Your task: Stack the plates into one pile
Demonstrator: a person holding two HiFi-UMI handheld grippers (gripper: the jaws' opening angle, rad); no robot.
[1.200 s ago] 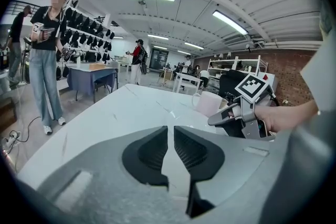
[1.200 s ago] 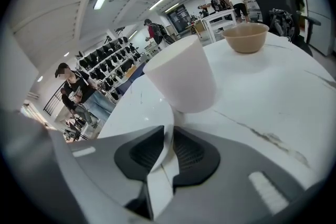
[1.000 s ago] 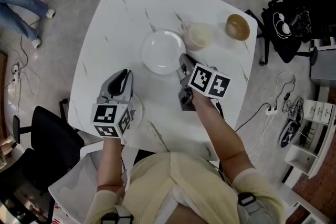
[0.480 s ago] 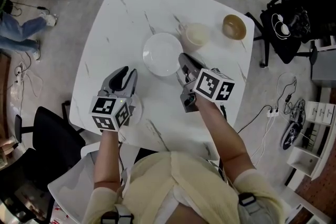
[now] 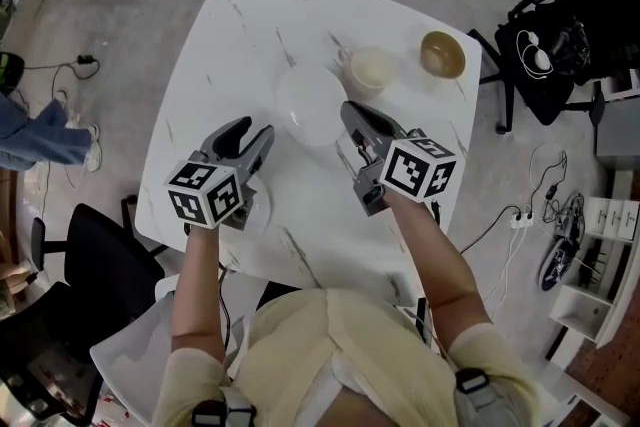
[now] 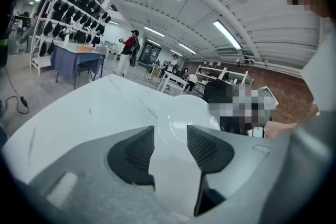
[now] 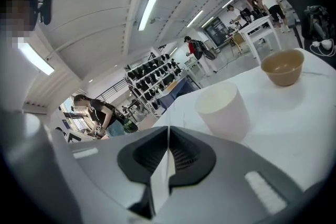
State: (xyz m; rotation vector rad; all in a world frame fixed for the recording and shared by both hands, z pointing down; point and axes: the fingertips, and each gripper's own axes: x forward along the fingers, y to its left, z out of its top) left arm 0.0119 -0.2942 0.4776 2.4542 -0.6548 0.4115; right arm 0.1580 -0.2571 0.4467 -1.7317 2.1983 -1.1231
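A large white plate (image 5: 305, 100) sits mid-table, and my right gripper (image 5: 348, 109) holds its near right rim, raising that side. In the right gripper view the jaws (image 7: 168, 139) are closing, with the plate's thin edge (image 7: 164, 170) pinched between the pads. My left gripper (image 5: 250, 131) hovers left of the plate, its jaws opening with nothing between them. A small white plate (image 5: 258, 207) lies on the table under its body. The left gripper view looks past the left gripper (image 6: 170, 131) to the large plate (image 6: 181, 113) ahead.
A white cup (image 5: 372, 68) (image 7: 223, 110) stands just behind the large plate, a brown bowl (image 5: 442, 53) (image 7: 283, 67) to its right. The white table (image 5: 230, 35) has black chairs at its left (image 5: 80, 255) and right (image 5: 560, 35).
The right gripper has shut on the large plate's rim and risen, tipping the plate up. The left gripper's jaws have spread apart while staying in place.
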